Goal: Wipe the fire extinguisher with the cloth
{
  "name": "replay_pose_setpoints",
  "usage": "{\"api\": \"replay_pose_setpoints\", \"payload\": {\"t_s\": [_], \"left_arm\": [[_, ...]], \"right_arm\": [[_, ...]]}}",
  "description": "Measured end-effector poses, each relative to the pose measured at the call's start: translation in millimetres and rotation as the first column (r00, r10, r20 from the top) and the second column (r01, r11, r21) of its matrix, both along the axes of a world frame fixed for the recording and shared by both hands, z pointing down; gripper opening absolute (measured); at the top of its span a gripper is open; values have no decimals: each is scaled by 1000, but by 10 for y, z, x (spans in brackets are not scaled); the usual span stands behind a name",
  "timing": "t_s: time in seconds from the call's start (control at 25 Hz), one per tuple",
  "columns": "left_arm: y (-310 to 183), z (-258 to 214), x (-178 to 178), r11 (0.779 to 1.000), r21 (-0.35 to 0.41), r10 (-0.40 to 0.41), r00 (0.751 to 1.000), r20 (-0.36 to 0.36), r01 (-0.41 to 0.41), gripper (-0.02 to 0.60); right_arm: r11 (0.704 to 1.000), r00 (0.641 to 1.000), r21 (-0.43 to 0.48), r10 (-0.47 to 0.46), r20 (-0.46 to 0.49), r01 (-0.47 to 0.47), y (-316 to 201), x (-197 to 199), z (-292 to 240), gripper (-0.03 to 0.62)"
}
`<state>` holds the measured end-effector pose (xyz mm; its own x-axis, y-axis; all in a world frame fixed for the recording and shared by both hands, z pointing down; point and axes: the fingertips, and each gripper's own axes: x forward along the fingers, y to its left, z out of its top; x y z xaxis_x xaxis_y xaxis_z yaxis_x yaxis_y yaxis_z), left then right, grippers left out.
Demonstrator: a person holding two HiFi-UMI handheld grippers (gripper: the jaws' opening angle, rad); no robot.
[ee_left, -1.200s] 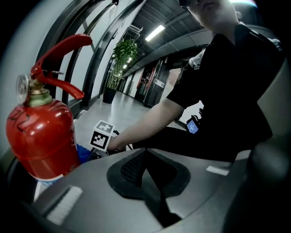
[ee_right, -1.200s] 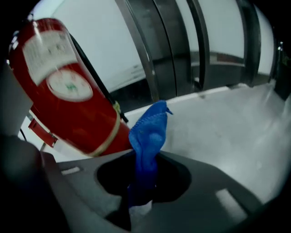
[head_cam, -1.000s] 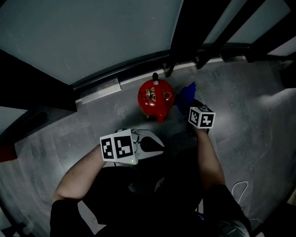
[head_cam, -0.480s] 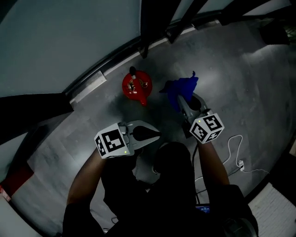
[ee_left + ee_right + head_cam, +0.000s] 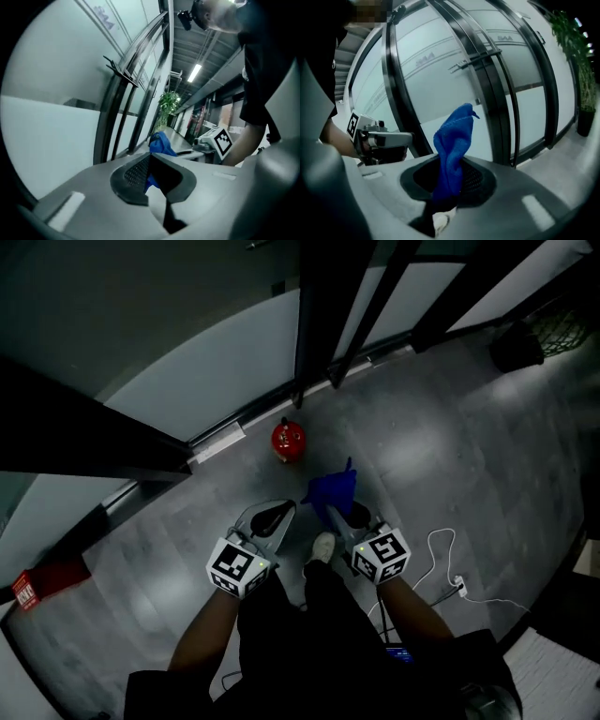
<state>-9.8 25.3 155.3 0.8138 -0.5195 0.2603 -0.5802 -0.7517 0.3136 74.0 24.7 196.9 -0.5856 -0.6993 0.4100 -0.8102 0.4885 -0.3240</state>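
Grey concrete floor point(image 5: 450, 427) runs beside a glass wall with dark metal frames point(image 5: 319, 315). A small red fire extinguisher point(image 5: 288, 440) stands on the floor close to the wall, apart from both grippers. The right gripper point(image 5: 449, 185) is clenched on a bright blue cloth point(image 5: 452, 140) that sticks up from its jaws. The left gripper point(image 5: 151, 157) has its jaws pressed together, holding nothing. A thin white cable point(image 5: 441, 559) lies on the floor to the right
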Motion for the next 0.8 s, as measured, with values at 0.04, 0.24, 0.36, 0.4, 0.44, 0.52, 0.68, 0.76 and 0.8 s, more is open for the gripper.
{"api": "replay_pose_setpoints", "payload": {"t_s": [0.04, 0.24, 0.36, 0.4, 0.44, 0.52, 0.68, 0.76, 0.8], "left_arm": [[95, -213, -72, 1000, 6, -25, 1000, -2, 25, 8], [435, -889, -419, 992, 99, -74, 997, 4, 73, 8], [652, -1150, -686, 989, 128, -77, 997, 1, 76, 8], [727, -1234, -770, 987, 144, -68, 998, 2, 67, 8], [800, -1307, -861, 985, 160, -62, 998, 5, 60, 8], [934, -1434, -1069, 982, 183, -57, 998, 4, 55, 8], [1137, -1629, -1508, 981, 183, -50, 998, -41, 57, 8], [1232, -1680, -1712, 984, 167, -60, 997, -56, 68, 8], [1272, -1707, -1790, 984, 162, -65, 996, -60, 74, 8]], "right_arm": [[1000, 1000, 28, -4, 4, 4, 117, -86, -254, 83], [983, 998, 173, 61, 26, -65, 441, -307, -1204, 83], [963, 989, 227, 131, 68, -144, 694, -401, -1595, 83], [957, 984, 235, 154, 91, -172, 781, -436, -1696, 83], [951, 978, 239, 173, 113, -195, 871, -482, -1785, 83], [940, 972, 257, 192, 137, -222, 1057, -621, -1952, 83], [911, 965, 321, 224, 137, -257, 1374, -917, -2255, 83], [900, 958, 333, 245, 150, -282, 1530, -1016, -2341, 83], [895, 955, 339, 250, 157, -290, 1596, -1044, -2377, 83]]}}
